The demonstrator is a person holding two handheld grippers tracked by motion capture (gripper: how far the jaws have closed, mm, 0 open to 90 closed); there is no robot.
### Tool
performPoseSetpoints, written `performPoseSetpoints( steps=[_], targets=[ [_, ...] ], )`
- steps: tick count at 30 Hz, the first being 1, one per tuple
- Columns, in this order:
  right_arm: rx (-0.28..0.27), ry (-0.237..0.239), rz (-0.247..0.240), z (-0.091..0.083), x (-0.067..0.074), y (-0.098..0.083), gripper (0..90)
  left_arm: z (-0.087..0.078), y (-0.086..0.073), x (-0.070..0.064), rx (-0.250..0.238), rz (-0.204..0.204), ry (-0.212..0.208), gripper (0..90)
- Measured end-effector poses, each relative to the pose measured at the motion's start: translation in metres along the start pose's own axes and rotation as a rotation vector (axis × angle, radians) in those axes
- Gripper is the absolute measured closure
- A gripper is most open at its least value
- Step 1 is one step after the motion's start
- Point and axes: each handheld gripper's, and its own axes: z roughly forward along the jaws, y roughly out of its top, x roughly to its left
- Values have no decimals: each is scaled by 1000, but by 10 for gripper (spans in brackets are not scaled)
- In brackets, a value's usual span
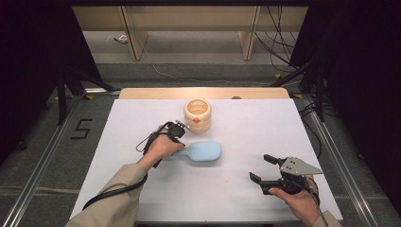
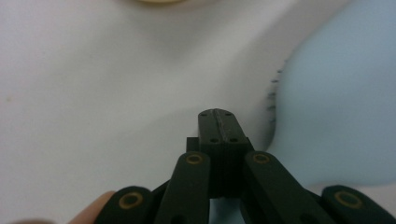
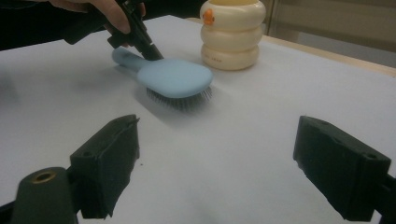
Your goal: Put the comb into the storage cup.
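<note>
A light blue brush [image 1: 204, 152] lies bristles down on the white table top [image 1: 255, 127], its handle pointing left. My left gripper [image 1: 178, 141] points down at the brush's neck, jaws shut with nothing between them [image 2: 217, 122]. The brush head [image 2: 336, 116] lies just right of its tips. From the right gripper view, the left gripper [image 3: 153, 51] stands over the junction of handle and brush [image 3: 175, 77]; whether it touches I cannot tell. My right gripper [image 1: 262, 169] rests near the front right, jaws wide open and empty [image 3: 219, 130].
A cream ribbed holder [image 1: 197, 113] with an orange mark stands behind the brush [image 3: 232, 35]. Black stands [image 1: 61, 90] flank the table, and cables [image 1: 279, 47] lie on the floor beyond it. A cable [image 1: 113, 191] trails from the left gripper.
</note>
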Motion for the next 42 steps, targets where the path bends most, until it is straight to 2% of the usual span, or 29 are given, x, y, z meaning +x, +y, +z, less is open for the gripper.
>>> performPoseSetpoints(
  steps=[6,13,17,25,42],
  targets=[
    [2,-2,5,0,0,0,154,-8,-12,-7,-7,11,-20,898],
    [5,-6,3,0,0,0,154,-17,-21,-12,-22,39,-25,897],
    [5,-5,4,0,0,0,154,-20,-27,-14,-14,51,-27,898],
    [5,-7,5,0,0,0,154,-24,-34,-16,-6,56,-29,897],
    [7,-9,3,-1,0,0,154,-31,-45,-32,10,99,-45,897]
  ],
)
